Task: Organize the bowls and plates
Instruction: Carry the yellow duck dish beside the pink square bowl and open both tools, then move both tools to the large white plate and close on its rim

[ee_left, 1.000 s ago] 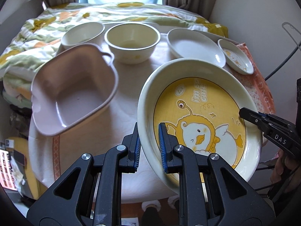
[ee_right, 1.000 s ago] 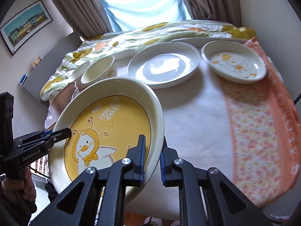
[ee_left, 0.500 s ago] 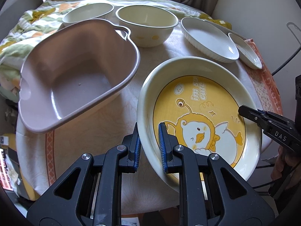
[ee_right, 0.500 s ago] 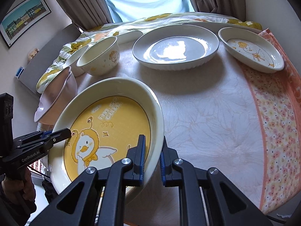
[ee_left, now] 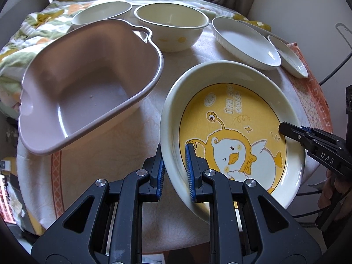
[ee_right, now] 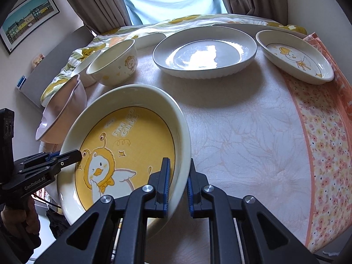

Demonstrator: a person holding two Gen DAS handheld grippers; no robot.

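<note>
A large cream plate with a yellow duck picture point(ee_left: 233, 118) point(ee_right: 132, 136) is held between both grippers, low over the near part of the table. My left gripper point(ee_left: 173, 151) is shut on its left rim, and its tip point(ee_right: 76, 155) shows at the left in the right wrist view. My right gripper point(ee_right: 178, 165) is shut on the opposite rim, and its tip point(ee_left: 285, 129) shows at the right in the left wrist view. I cannot tell whether the plate touches the cloth.
A pink basin point(ee_left: 88, 92) stands left of the plate. Behind are two cream bowls point(ee_left: 171, 28) point(ee_left: 101, 14), a white ribbed plate point(ee_right: 204, 52) and a small duck plate point(ee_right: 294, 57). An orange floral cloth point(ee_right: 325, 143) lies along the table's right edge.
Both grippers have come down towards the table with the duck plate between them. The basin and bowls now look larger and closer. Both grips are unchanged.
</note>
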